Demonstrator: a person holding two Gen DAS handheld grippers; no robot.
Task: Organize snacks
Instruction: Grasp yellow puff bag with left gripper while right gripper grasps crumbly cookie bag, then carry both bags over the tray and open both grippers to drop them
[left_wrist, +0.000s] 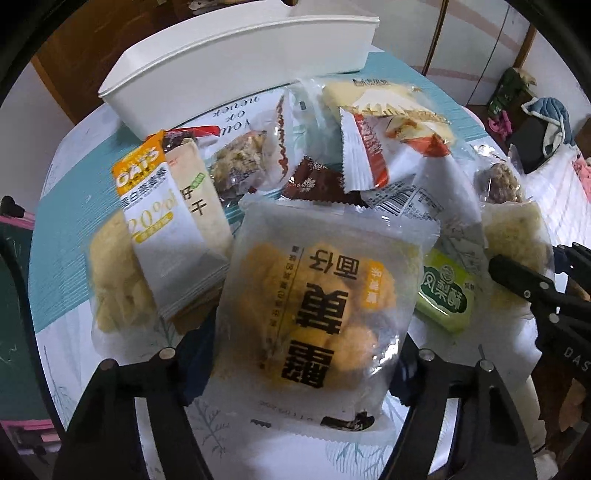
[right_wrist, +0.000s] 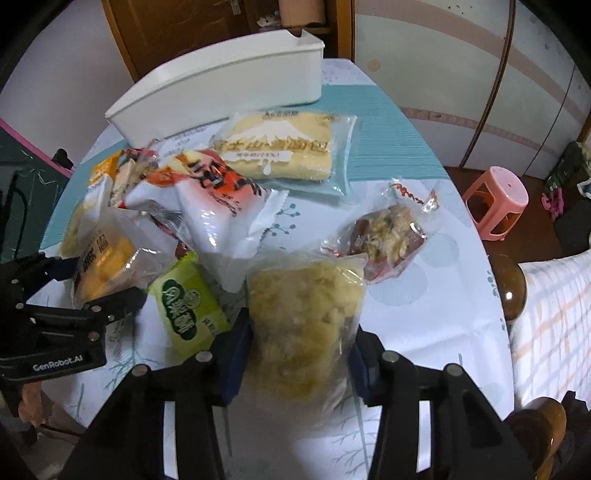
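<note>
left gripper clamps yellow bun pack; right gripper clamps pale snack bag.

Readable print on the snack packets and the gripper bodies

Left wrist view, left of centre: an orange-topped packet reads "OATS" and "20%". Upper centre, the tablecloth shows upside-down script, "or never". At the right edge the other gripper's black body carries "BAS", cut off. Right wrist view, lower left: a black gripper body reads "GenRobot.AI". The central cake packet and the green packet bear large Chinese characters.
</note>
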